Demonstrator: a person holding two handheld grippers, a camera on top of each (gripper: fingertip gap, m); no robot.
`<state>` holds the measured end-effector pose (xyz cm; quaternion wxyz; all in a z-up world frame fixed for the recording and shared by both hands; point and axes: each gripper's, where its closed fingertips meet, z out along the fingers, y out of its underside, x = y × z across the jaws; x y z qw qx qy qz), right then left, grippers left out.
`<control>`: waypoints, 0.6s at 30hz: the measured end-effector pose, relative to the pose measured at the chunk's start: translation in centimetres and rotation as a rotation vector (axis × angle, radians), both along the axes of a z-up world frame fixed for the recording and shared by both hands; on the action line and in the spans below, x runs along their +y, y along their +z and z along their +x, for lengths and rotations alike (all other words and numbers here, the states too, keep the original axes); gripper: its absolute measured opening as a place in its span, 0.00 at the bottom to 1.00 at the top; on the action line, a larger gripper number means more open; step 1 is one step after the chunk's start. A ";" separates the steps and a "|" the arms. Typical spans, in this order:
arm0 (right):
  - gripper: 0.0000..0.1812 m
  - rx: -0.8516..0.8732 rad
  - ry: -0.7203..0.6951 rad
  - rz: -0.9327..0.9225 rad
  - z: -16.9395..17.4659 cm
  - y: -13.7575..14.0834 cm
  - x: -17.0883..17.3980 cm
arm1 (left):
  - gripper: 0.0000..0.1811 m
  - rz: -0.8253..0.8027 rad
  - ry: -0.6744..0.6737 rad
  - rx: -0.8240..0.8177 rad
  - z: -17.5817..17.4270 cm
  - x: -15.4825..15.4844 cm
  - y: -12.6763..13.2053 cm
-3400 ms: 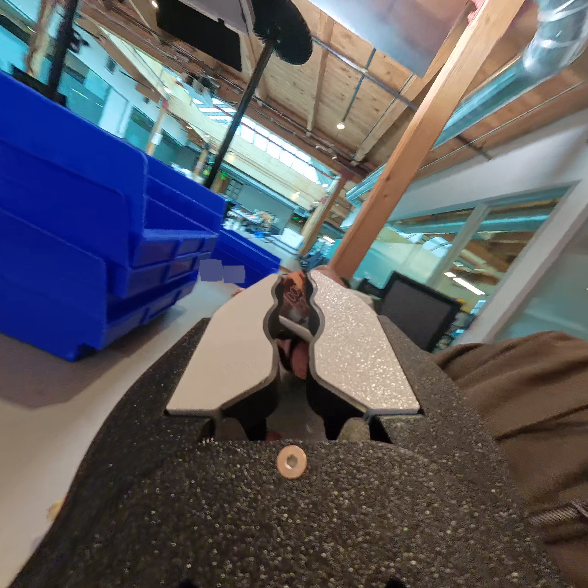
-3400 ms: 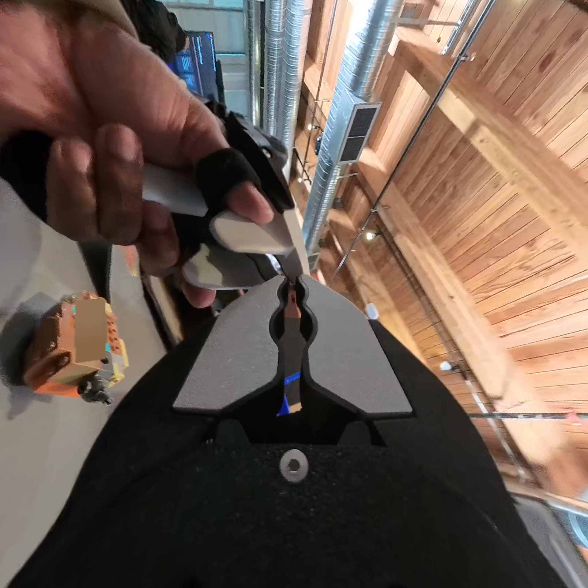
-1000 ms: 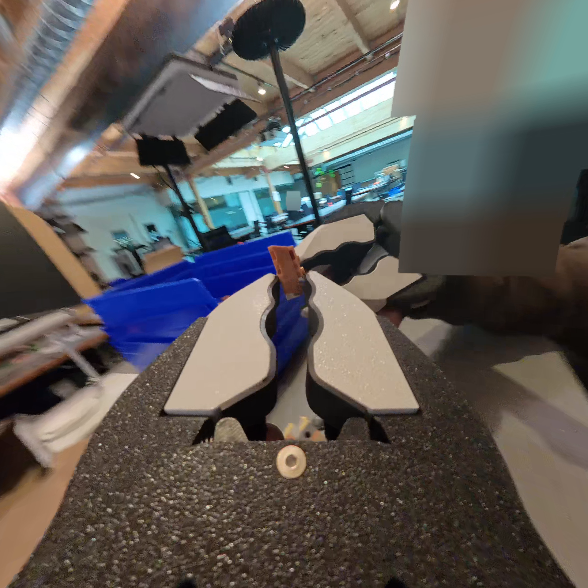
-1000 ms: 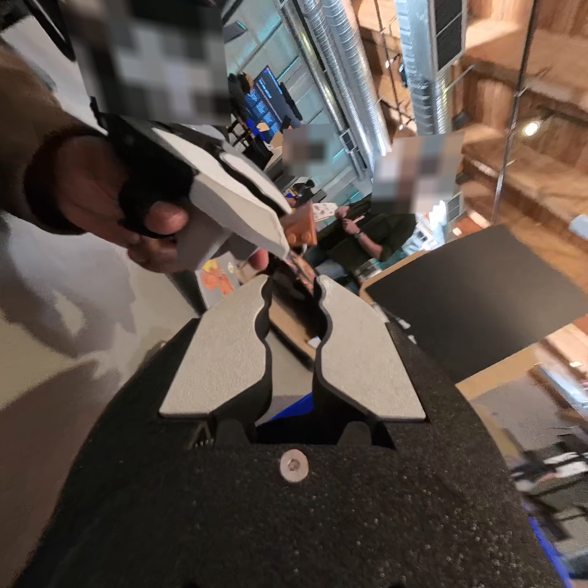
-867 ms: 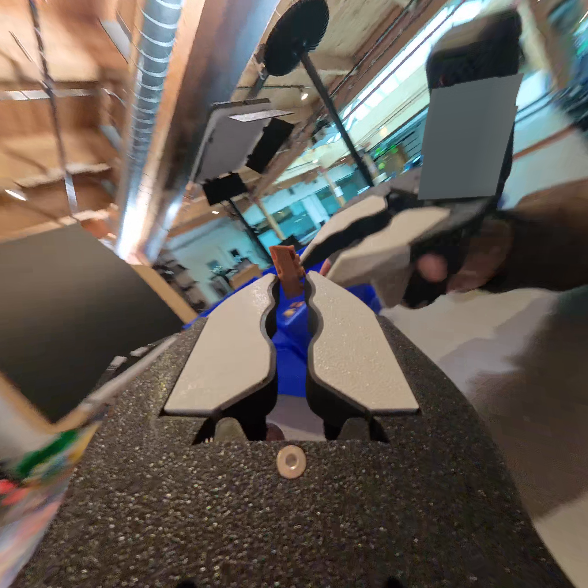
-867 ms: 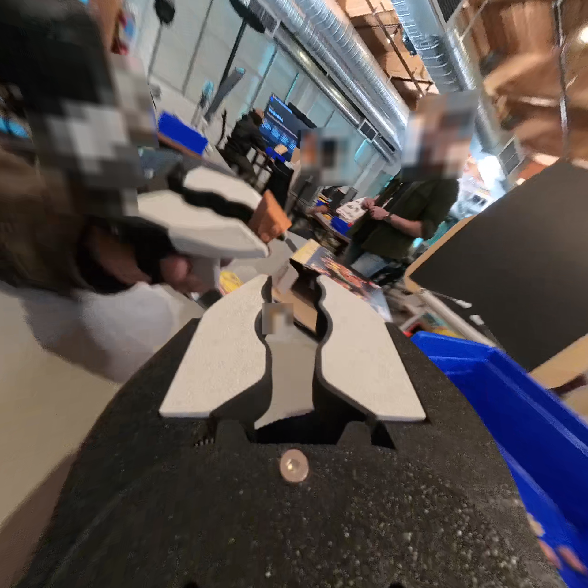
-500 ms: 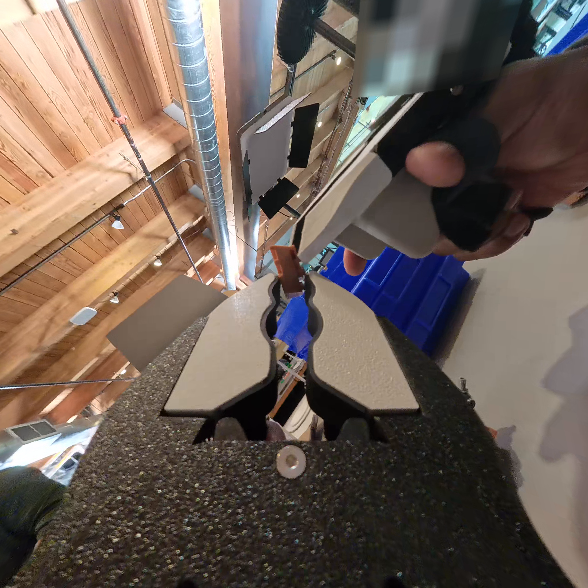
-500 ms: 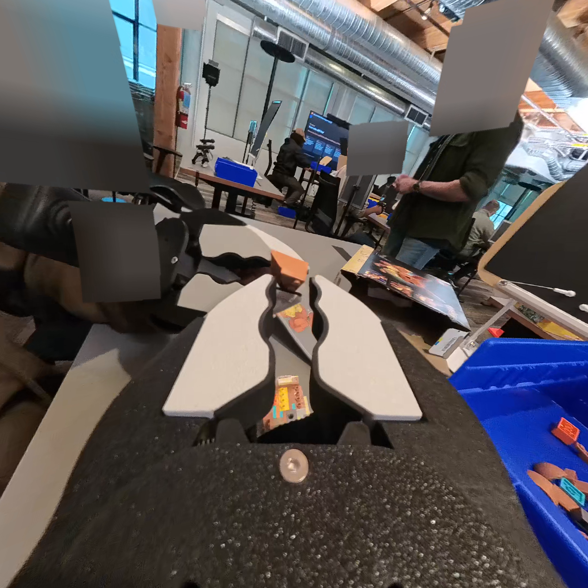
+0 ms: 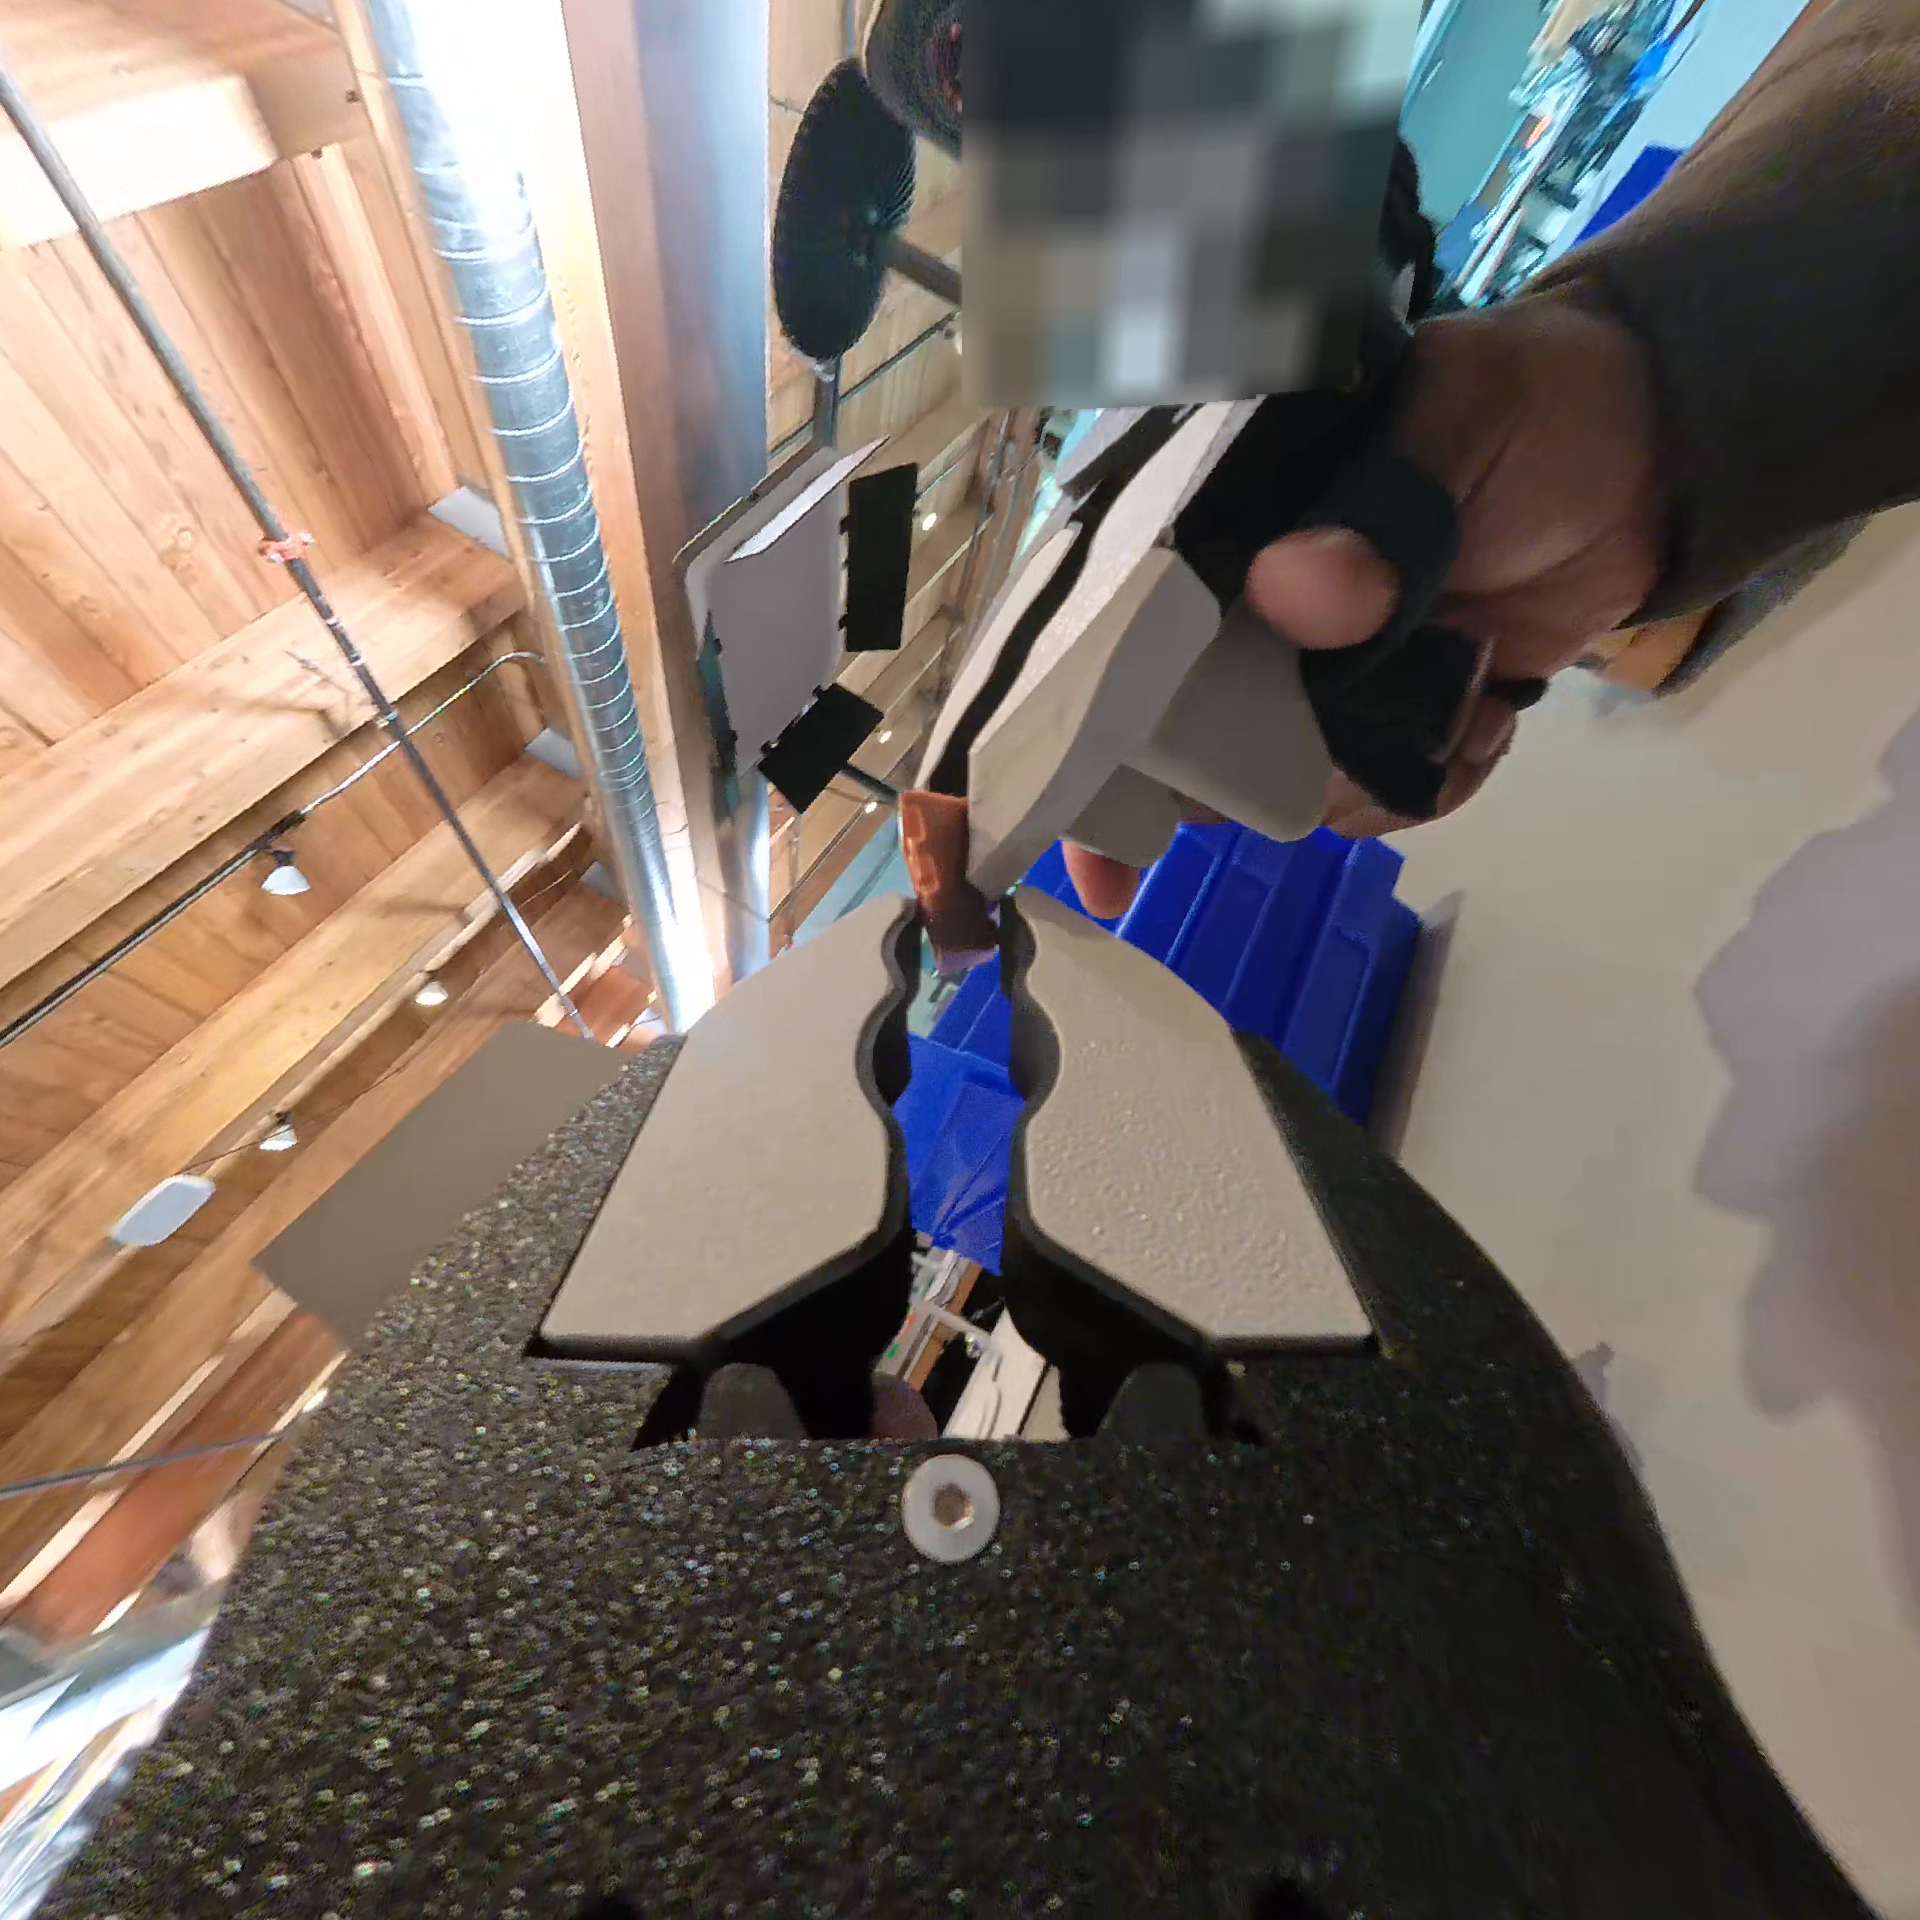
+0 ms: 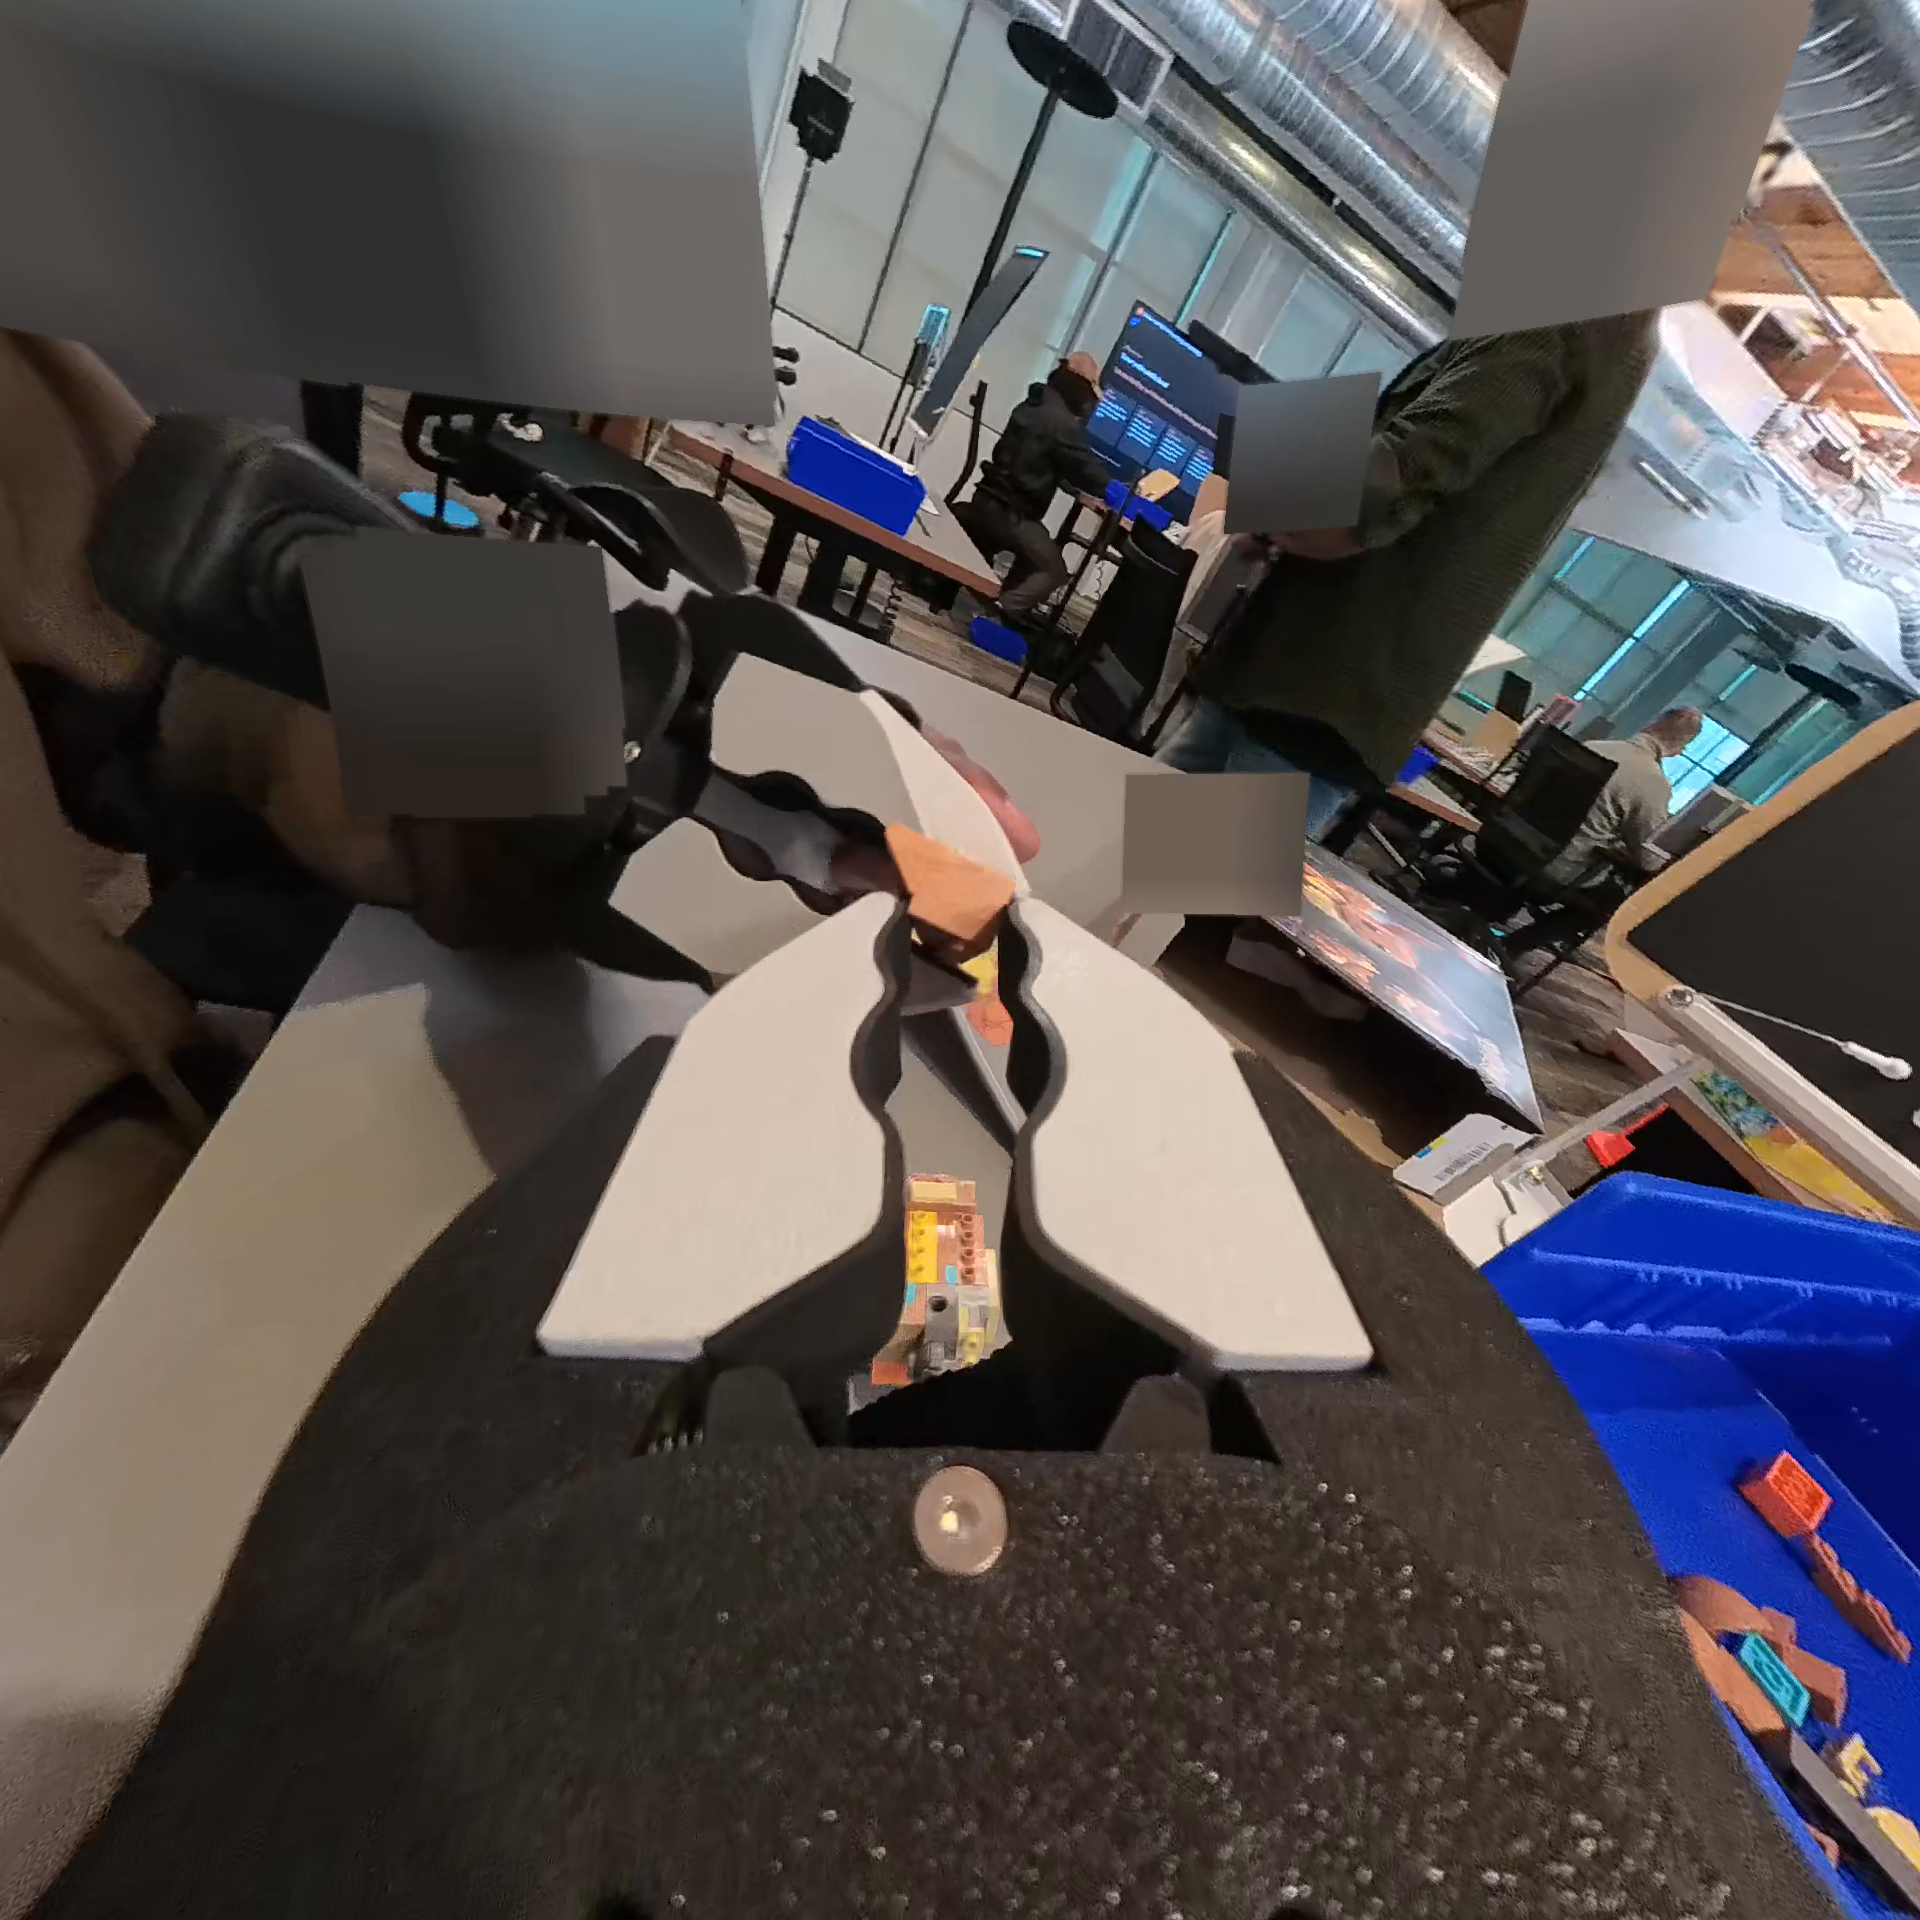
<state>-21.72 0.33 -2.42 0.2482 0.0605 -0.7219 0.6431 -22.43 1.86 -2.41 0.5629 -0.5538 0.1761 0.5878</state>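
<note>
My left gripper (image 9: 958,914) is shut on a small brown brick (image 9: 940,852) and holds it up in the air at its fingertips. My right gripper (image 10: 954,914) meets it tip to tip, its jaws closed against both sides of the same brick (image 10: 951,888). In the left wrist view the right gripper's fingers (image 9: 1081,707) come in from the upper right, held by a hand. In the right wrist view the left gripper's fingers (image 10: 914,769) come in from the left. A small multicoloured brick model (image 10: 940,1288) stands on the table below, seen between my right fingers.
A blue bin (image 10: 1714,1299) with several loose bricks (image 10: 1787,1496) stands at the right. Stacked blue bins (image 9: 1268,935) stand on the pale table (image 9: 1610,1143). A person in a green shirt (image 10: 1434,582) stands behind the table. A black board (image 10: 1787,935) leans at the far right. Less than 4 cm separates the two grippers' tips.
Both grippers have swung round and come together. The right gripper, open a second ago, has narrowed onto the brick that the left gripper keeps holding.
</note>
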 end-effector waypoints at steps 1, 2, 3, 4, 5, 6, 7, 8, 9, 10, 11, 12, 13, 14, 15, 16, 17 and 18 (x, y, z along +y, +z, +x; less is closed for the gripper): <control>0.09 0.001 0.011 0.009 0.1 -0.1 0.0 | 0.08 -0.015 -0.022 -0.012 0.1 0.0 -0.2; 0.09 0.002 0.021 0.021 0.2 -0.3 0.1 | 0.08 -0.032 -0.050 -0.032 0.2 0.1 -0.4; 0.09 0.002 0.032 0.034 0.2 -0.6 0.1 | 0.08 -0.049 -0.081 -0.060 0.3 0.1 -0.7; 0.09 -0.001 0.043 0.045 0.3 -0.8 0.1 | 0.08 -0.062 -0.113 -0.090 0.4 0.1 -0.9; 0.09 -0.002 0.053 0.056 0.4 -1.0 0.2 | 0.08 -0.073 -0.145 -0.125 0.6 0.1 -1.1; 0.09 -0.003 0.061 0.065 0.4 -1.1 0.2 | 0.08 -0.082 -0.173 -0.161 0.7 0.1 -1.3; 0.09 -0.005 0.069 0.071 0.5 -1.2 0.2 | 0.08 -0.084 -0.201 -0.195 0.8 0.1 -1.4; 0.09 -0.006 0.078 0.074 0.6 -1.2 0.2 | 0.08 -0.082 -0.228 -0.230 1.0 0.1 -1.5; 0.09 -0.007 0.085 0.075 0.7 -1.2 0.3 | 0.08 -0.079 -0.253 -0.267 1.1 0.1 -1.5; 0.09 -0.009 0.090 0.075 0.8 -1.2 0.3 | 0.08 -0.077 -0.273 -0.303 1.1 0.2 -1.5; 0.09 -0.011 0.093 0.076 0.8 -1.2 0.3 | 0.08 -0.078 -0.289 -0.334 1.2 0.2 -1.6; 0.09 -0.015 0.099 0.078 0.9 -1.3 0.4 | 0.08 -0.080 -0.308 -0.361 1.2 0.2 -1.6; 0.09 -0.019 0.104 0.080 0.9 -1.3 0.4 | 0.08 -0.084 -0.323 -0.390 1.3 0.2 -1.7; 0.09 -0.022 0.106 0.084 0.9 -1.4 0.4 | 0.08 -0.089 -0.334 -0.419 1.3 0.2 -1.8; 0.09 -0.025 0.110 0.089 0.9 -1.5 0.4 | 0.08 -0.092 -0.347 -0.441 1.3 0.2 -1.9; 0.09 -0.029 0.113 0.093 0.9 -1.6 0.5 | 0.08 -0.094 -0.356 -0.461 1.3 0.2 -2.0; 0.09 -0.031 0.115 0.099 0.9 -1.6 0.5 | 0.08 -0.097 -0.364 -0.480 1.4 0.2 -2.1; 0.09 -0.033 0.117 0.105 0.9 -1.7 0.5 | 0.08 -0.102 -0.371 -0.496 1.4 0.3 -2.2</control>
